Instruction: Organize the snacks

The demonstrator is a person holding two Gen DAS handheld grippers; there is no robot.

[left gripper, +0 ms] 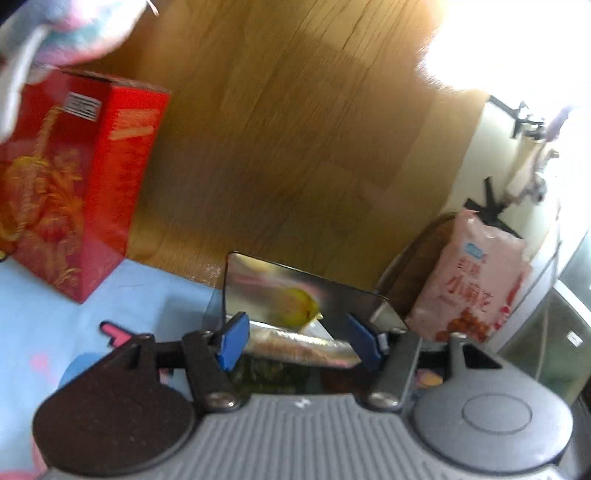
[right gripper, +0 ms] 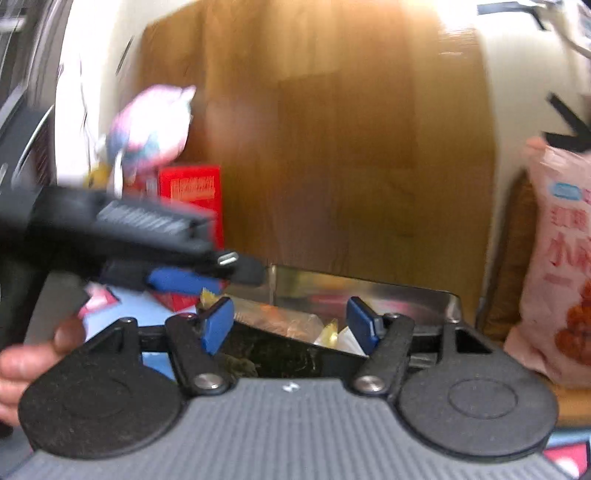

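Note:
An open metal tin [left gripper: 354, 299] stands on the light blue cloth against a wooden panel, with wrapped snacks inside. My left gripper [left gripper: 298, 345] hovers over the tin. A silvery snack packet [left gripper: 303, 347] lies across the gap between its blue pads [left gripper: 232, 343], and I see no clear squeeze on it. My right gripper [right gripper: 291, 325] is open above the same tin [right gripper: 369, 291], over a clear packet with orange contents [right gripper: 280, 321] that rests inside. The left gripper [right gripper: 207, 275] shows from the side there, with a hand [right gripper: 29, 362] below it.
A tall red box [left gripper: 74, 184] stands on the cloth to the left. A pink snack bag [left gripper: 469, 280] leans upright to the right of the tin. A pastel soft item [left gripper: 66, 26] hangs above the red box. The wooden panel [left gripper: 295, 129] closes off the back.

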